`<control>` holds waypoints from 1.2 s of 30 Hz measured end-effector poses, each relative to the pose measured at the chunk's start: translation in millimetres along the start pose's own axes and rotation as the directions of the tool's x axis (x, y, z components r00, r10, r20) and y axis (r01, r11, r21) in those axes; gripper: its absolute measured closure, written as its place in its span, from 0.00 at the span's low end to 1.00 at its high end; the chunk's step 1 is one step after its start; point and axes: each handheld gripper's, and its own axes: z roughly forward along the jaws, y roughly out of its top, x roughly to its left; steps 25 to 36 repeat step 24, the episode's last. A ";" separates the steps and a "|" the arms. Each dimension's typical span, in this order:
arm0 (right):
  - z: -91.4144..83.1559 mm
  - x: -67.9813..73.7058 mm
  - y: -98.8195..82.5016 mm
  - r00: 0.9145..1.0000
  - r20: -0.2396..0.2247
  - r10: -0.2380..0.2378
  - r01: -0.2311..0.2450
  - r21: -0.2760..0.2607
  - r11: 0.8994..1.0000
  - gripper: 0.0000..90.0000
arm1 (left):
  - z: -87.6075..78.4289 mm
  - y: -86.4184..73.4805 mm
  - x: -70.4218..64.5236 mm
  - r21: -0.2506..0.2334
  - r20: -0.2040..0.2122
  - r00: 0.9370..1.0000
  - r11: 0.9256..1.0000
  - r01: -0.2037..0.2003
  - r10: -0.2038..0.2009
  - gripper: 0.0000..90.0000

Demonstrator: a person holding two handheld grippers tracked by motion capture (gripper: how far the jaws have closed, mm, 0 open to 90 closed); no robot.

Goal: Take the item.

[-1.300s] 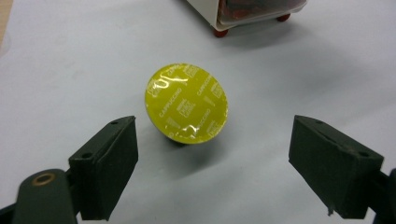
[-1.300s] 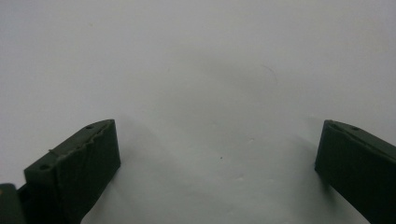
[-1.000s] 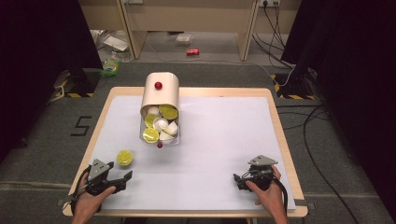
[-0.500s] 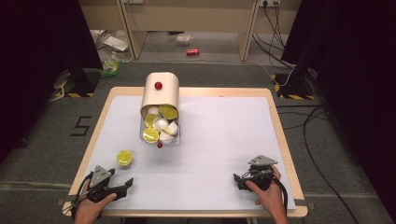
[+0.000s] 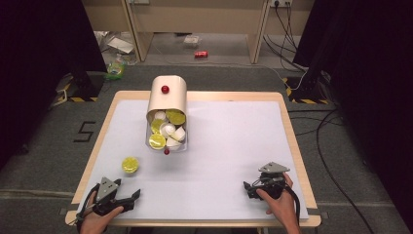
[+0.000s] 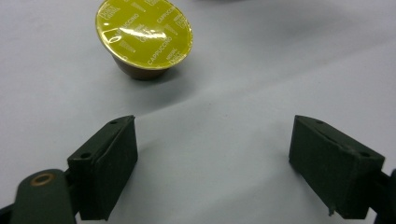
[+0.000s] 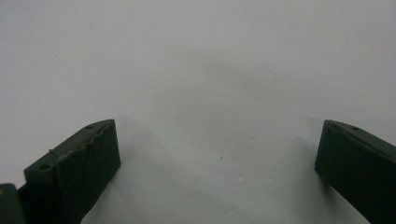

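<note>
At desk's 7 o'clock corner: left hand-held gripper (image 5: 130, 199) released, nothing between jaws. Yellow capsule (image 5: 130, 164) sits on desk at its 12 o'clock, apart, foil lid up. Right hand-held gripper (image 5: 249, 188) at 5 o'clock, released, empty. Risks: capsule's tapered wall may squirt out from closing pads; low approach may nudge it toward open box (image 5: 166, 131).

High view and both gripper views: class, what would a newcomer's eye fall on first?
A clear bin with a rounded beige lid, its open front showing yellow and white coffee capsules, stands at the white table's far middle. One yellow-lidded capsule sits alone just ahead of the open left gripper.
</note>
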 end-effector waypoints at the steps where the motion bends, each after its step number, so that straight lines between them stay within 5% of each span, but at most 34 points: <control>1: 0.0 0.0 0.0 1.000 0.000 0.000 0.000 0.000 1.000 0.00 | 0.0 0.0 0.0 0.000 0.000 1.000 1.000 0.000 0.000 0.17; 18: -0.1 0.1 0.0 1.000 0.000 -0.001 0.001 -0.001 1.000 0.01 | 0.2 -11.3 -2.5 -0.081 -0.017 1.000 0.997 0.006 -0.008 0.16; 36: -0.1 0.0 0.0 1.000 0.000 -0.001 0.001 -0.001 1.000 0.01 | 0.1 -11.5 -2.5 -0.081 -0.018 1.000 0.997 0.007 -0.009 0.16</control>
